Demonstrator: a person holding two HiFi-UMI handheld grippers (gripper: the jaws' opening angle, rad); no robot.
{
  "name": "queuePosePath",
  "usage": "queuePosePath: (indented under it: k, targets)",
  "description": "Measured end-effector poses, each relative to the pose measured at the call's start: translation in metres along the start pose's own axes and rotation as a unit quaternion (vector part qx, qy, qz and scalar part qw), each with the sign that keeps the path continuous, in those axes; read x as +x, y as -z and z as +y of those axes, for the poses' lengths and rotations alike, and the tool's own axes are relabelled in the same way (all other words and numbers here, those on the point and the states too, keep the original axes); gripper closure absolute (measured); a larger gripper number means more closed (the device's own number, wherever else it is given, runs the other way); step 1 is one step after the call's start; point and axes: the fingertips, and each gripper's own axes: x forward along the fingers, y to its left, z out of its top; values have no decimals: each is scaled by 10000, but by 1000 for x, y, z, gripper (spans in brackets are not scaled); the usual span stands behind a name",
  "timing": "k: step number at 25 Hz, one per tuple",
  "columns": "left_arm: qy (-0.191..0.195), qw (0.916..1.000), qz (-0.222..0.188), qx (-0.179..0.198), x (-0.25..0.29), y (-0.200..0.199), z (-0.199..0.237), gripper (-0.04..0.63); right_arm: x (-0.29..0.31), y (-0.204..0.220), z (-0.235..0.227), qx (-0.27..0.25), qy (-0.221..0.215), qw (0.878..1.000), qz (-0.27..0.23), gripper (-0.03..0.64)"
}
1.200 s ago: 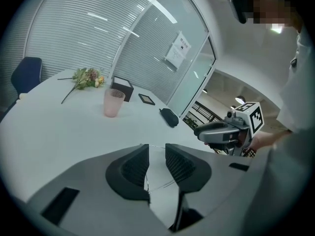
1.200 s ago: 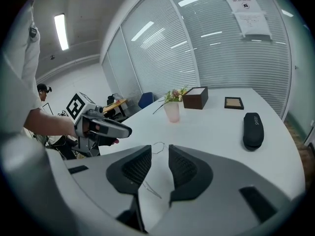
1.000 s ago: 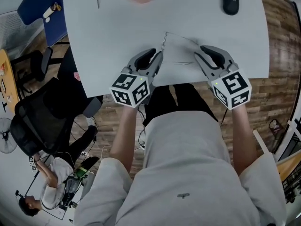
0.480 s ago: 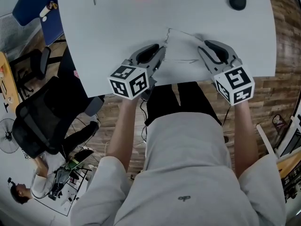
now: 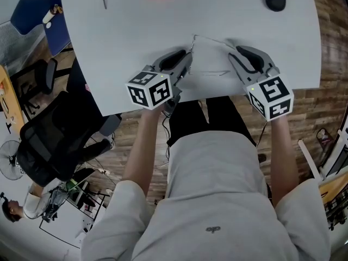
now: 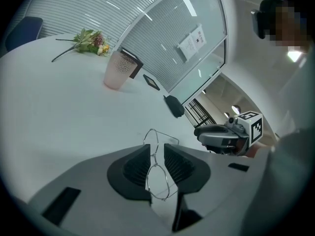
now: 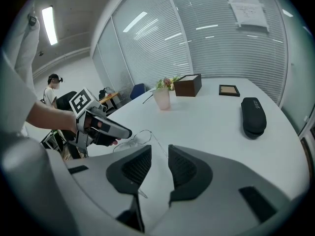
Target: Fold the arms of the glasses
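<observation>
Glasses: thin silver wire-framed, sitting upright on the white round table near its near edge, between both claws
Left gripper: grey, black-padded; jaws have just been closing, standing narrowly apart around the bridge, not visibly pinching
Right gripper: grey, black-padded; jaws are standing slightly apart, with the thin wire arm passing between them, ungripped
Risk: pushing the arm while the frame is sitting loose is likely bending the wire or skidding the glasses off the near edge

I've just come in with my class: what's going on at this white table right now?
A person at a white table works on wire-rimmed glasses with a hand-held gripper in each hand. The left hand-held gripper has the front of the frame between its jaws, which have just been closing, with a gap showing beside the wire. The right hand-held gripper has its jaws apart around one arm of the glasses. Both arms stick out unfolded, so no fold is done yet.
</observation>
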Motion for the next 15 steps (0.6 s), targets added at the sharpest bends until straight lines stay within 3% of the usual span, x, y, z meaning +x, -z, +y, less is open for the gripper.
queuePosePath:
  k: [15]
  targets:
    - [194,9997,131,-77,14,8,2,512,4,0,-5,68,-19,10000,32,506]
